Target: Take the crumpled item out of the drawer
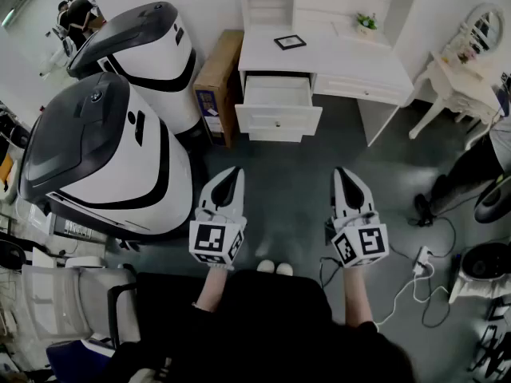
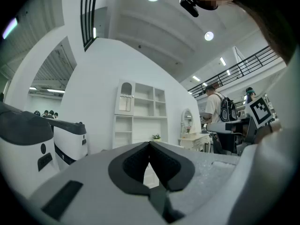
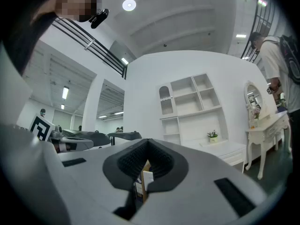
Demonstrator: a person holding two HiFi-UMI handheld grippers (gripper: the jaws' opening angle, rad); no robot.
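In the head view a white desk [image 1: 335, 58] stands ahead with its drawer [image 1: 277, 104] pulled out. The inside of the drawer looks pale, and I cannot make out a crumpled item in it. My left gripper [image 1: 231, 175] and right gripper [image 1: 345, 174] hang side by side over the grey floor, well short of the drawer. Both point toward the desk. The left gripper [image 2: 150, 144] has its tips touching with nothing between them. In its own view the right gripper [image 3: 146, 142] is likewise shut and empty, with the desk and shelves beyond it.
Two big white-and-black pod machines [image 1: 112, 158] fill the left side. A cardboard box [image 1: 215, 82] leans beside the desk. On the desktop lie a picture frame [image 1: 290, 42] and a small plant [image 1: 367, 21]. A white vanity table [image 1: 455, 82] and floor cables [image 1: 415, 274] are to the right.
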